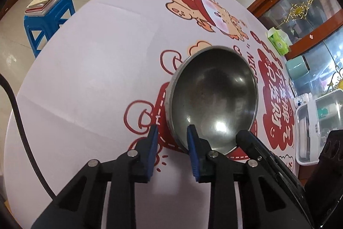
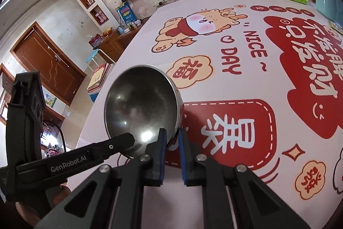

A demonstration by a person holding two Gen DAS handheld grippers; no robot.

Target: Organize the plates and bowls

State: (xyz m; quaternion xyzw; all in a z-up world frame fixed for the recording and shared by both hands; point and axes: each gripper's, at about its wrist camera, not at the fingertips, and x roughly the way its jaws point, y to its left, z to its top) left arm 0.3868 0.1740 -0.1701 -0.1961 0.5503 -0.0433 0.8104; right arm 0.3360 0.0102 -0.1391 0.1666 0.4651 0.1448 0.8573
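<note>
The left claw (image 1: pixel 172 132) is pointing steeply down, its blue pads (image 1: pixel 152 149) clamping a rim, one pad outside and one inside. The right claw (image 2: pixel 172 136) is angling down beside it, its pads (image 2: pixel 162 149) pinching the same rim, fingers nearly together.

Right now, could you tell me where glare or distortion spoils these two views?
Left wrist view: a bright glare spot sits low inside the bowl, and fisheye bends the table edge into a curve. Right wrist view: the same kind of spot shines in the bowl near the right gripper; dark corners vignette both.
</note>
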